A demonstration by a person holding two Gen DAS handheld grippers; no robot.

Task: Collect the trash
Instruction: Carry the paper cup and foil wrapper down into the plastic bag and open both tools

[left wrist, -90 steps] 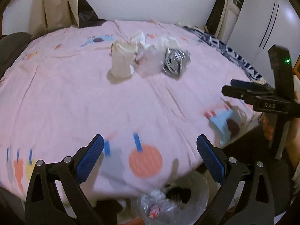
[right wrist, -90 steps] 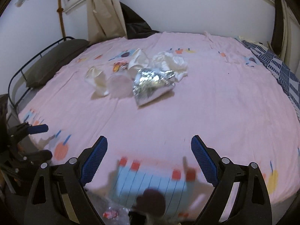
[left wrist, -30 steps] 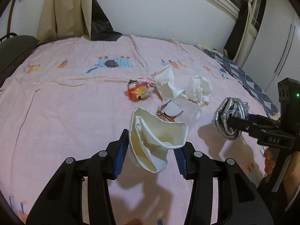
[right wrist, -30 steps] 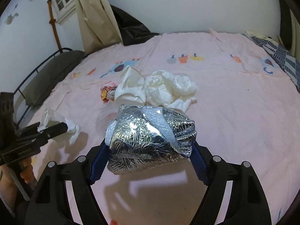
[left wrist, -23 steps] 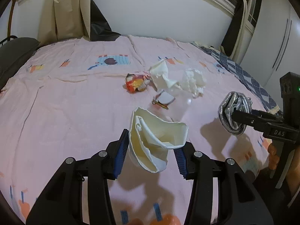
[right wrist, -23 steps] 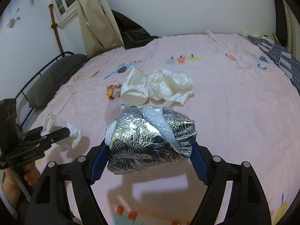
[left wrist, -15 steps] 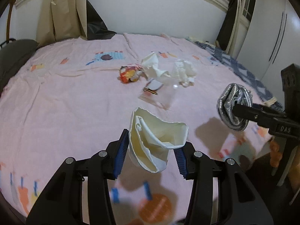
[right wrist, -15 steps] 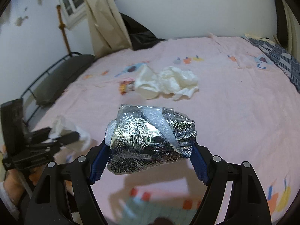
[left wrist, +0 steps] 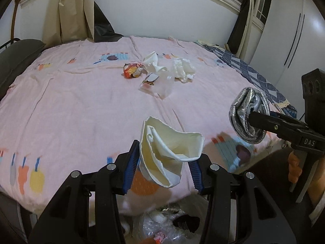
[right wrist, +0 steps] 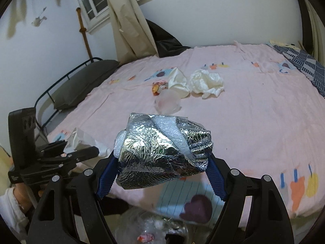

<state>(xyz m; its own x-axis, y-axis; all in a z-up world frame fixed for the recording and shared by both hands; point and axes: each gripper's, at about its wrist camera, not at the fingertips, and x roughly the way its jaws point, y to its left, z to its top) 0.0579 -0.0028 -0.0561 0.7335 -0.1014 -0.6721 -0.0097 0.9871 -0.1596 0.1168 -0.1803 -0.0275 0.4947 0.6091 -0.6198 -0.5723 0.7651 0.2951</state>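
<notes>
Over the near edge of the bed: both grippers hang, each carrying a piece of trash.
Left hand-held gripper: pads pinching a crumpled cream paper cup, its torn mouth facing up and away from the camera.
Right hand-held gripper: blue pads clamped on either side of a wadded silver foil pouch, which fills the gap between them.
Bed: pink sheet with cartoon prints; a dark pillow lies at its left side in the right wrist view.
Trash left on the bed: an orange snack wrapper, a folded white paper piece, a bunched white tissue and a clear plastic piece, clustered near the middle of the sheet, well apart from both grippers.
Below the bed edge: a clear plastic bag with scraps inside, under the two grippers.
Person: a hand with a white sleeve grips the left tool's handle.
</notes>
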